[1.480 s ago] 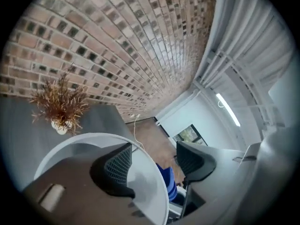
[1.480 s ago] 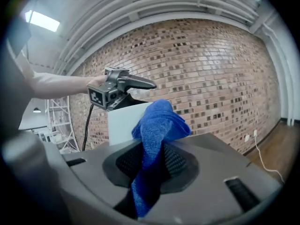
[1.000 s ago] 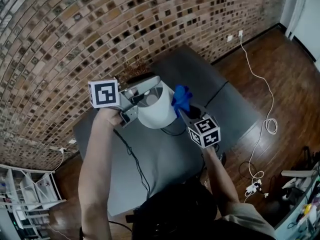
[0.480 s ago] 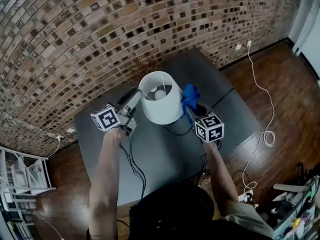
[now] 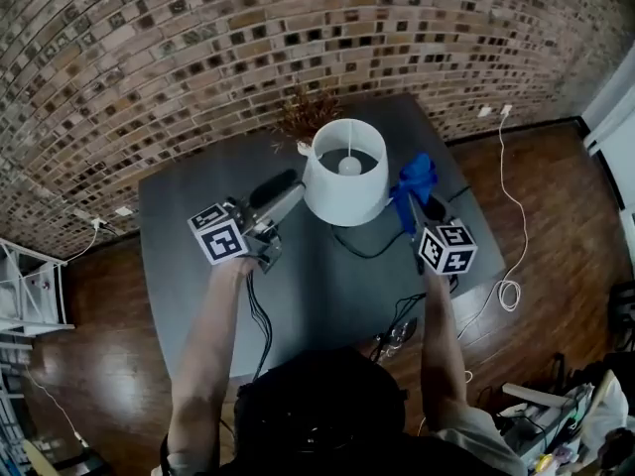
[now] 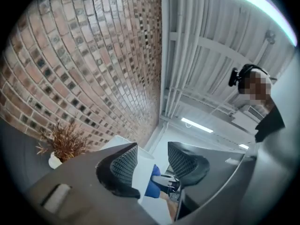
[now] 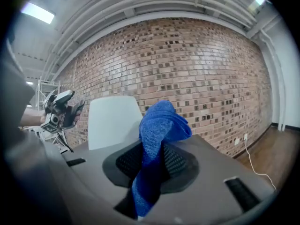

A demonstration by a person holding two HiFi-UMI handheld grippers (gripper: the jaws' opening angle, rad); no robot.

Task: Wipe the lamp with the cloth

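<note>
The right gripper (image 7: 152, 159) has its fingers (image 7: 174, 161) pressed together on the blue cloth (image 7: 161, 121), which stands up between them in a folded bunch. Just ahead and left of these fingers stands the white lamp (image 7: 112, 121); whether the cloth touches its shade I cannot tell.

The left gripper (image 6: 152, 153) has its fingers (image 6: 124, 166) spread with nothing between the pads, though they have just been closing a little. The lamp shows beyond the gap between them. In the head view their tips lie just beside the shade's near left side, so the lamp stands between the two grippers.

Beyond the left fingers a vase of dried plant (image 6: 63, 142) stands on the grey bench (image 5: 198, 196), in front of the brick wall (image 5: 149, 58).
</note>
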